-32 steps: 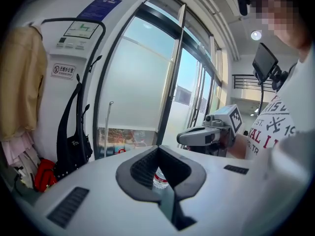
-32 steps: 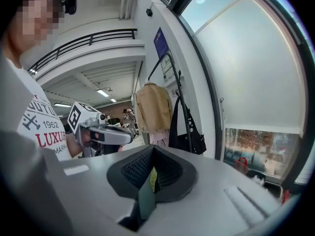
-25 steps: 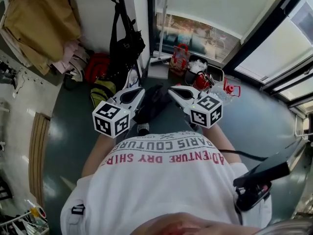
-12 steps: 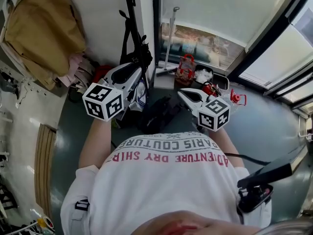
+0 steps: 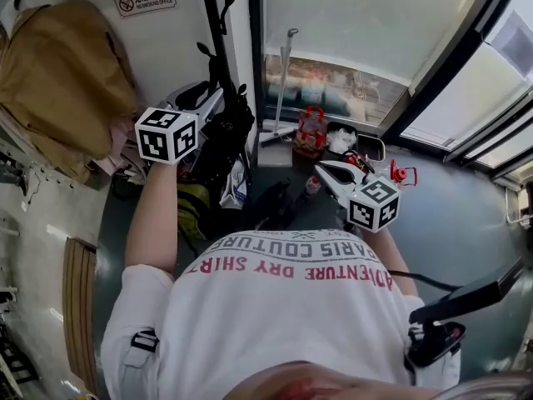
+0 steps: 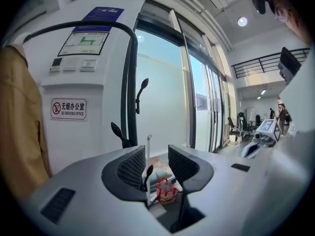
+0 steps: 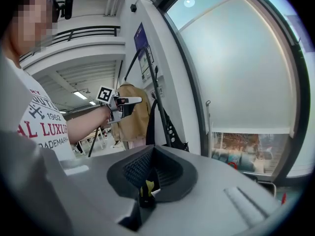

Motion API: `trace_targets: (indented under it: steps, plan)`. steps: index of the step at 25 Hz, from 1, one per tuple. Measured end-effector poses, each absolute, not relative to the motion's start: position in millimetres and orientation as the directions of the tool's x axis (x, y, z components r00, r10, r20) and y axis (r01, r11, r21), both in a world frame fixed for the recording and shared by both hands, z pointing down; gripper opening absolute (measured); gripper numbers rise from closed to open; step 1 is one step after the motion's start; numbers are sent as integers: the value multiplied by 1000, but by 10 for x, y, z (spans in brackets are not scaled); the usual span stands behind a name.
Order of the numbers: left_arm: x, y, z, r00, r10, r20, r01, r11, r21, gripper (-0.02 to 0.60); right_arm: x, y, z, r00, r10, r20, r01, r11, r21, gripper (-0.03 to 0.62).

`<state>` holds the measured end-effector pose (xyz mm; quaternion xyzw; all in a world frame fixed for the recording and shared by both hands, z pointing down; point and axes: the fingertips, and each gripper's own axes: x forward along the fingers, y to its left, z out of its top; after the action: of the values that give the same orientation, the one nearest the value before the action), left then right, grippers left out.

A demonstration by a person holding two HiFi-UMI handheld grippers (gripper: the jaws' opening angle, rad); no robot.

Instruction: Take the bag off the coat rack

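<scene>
A black coat rack [image 5: 218, 32] stands by the white wall, and a black bag [image 5: 221, 140] hangs from it by its straps. My left gripper [image 5: 213, 98] is raised beside the rack's upper part, above the bag. Its jaws are opening and nothing is between them. In the left gripper view the left gripper [image 6: 156, 151] faces the rack pole [image 6: 130, 82] and its hooks. My right gripper [image 5: 321, 166] is low on the right, shut and empty. The right gripper view shows the right gripper [image 7: 151, 149] below the rack [image 7: 156, 97] and the bag's strap [image 7: 170, 129].
A tan coat [image 5: 58, 82] hangs on the wall at left. Another dark bag [image 5: 275, 205] lies low in front of the person. A red-handled bag [image 5: 310, 127], red items [image 5: 358, 152] and a yellow-green bag [image 5: 193, 207] sit on the floor. Glass doors stand behind the rack.
My left gripper has risen from waist height up and to the left, to beside the coat rack. The right gripper has stayed low, drifting slightly right.
</scene>
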<state>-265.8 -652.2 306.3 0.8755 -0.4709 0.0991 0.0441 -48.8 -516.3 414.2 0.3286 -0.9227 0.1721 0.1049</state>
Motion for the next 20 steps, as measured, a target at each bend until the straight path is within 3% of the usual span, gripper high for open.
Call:
trace_targets:
  steps: [10, 20]
  plan:
    - [-2902, -7303, 3382, 470, -840, 271, -865, -500, -50, 128, -461, -5590, 4138, -721, -630, 289, -692, 673, -261, 2]
    - [-2834, -7503, 3663, 496, -807, 319, -846, -532, -29, 127, -640, -5872, 4228, -724, -627, 289, -690, 676, -260, 2]
